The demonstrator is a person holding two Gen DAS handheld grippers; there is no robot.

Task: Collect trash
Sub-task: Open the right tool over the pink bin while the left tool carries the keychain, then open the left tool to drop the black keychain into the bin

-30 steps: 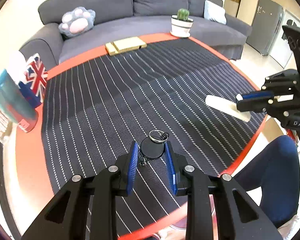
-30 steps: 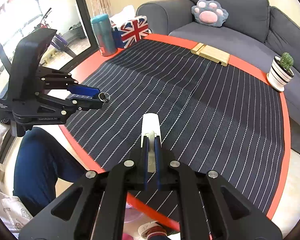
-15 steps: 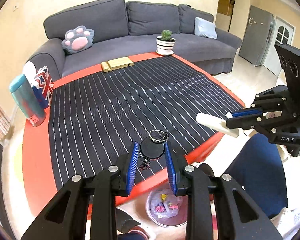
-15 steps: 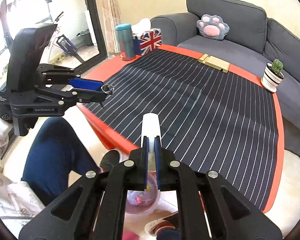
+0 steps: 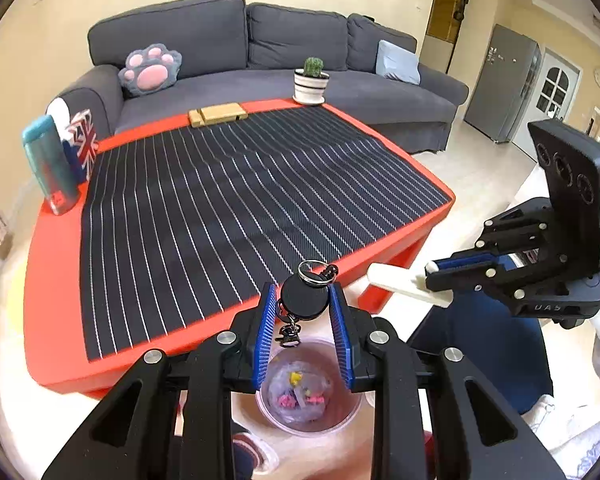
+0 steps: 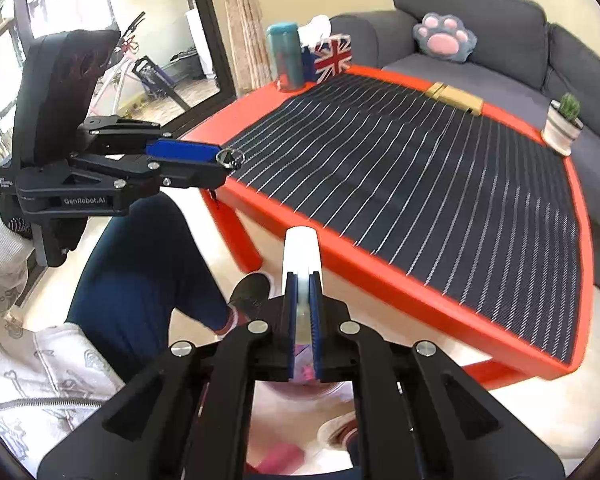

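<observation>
My left gripper (image 5: 303,312) pinches a round black badge reel with a metal key ring (image 5: 303,300) between its blue pads, above a clear plastic trash bin lined with a bag (image 5: 308,396) on the floor. My right gripper (image 6: 303,280) is clamped narrowly on a flat white plastic stick (image 6: 301,248), just off the red table's edge (image 6: 380,276).

Black round badge reel (image 5: 303,298) with key ring, white flat stick (image 5: 404,283), clear trash bin (image 5: 309,394) on floor below

Both grippers have moved back off the red table (image 5: 228,344). Now the lined bin (image 5: 308,396) lies under the left gripper (image 5: 304,320), below the right gripper's (image 6: 303,320) fingers too.
</observation>
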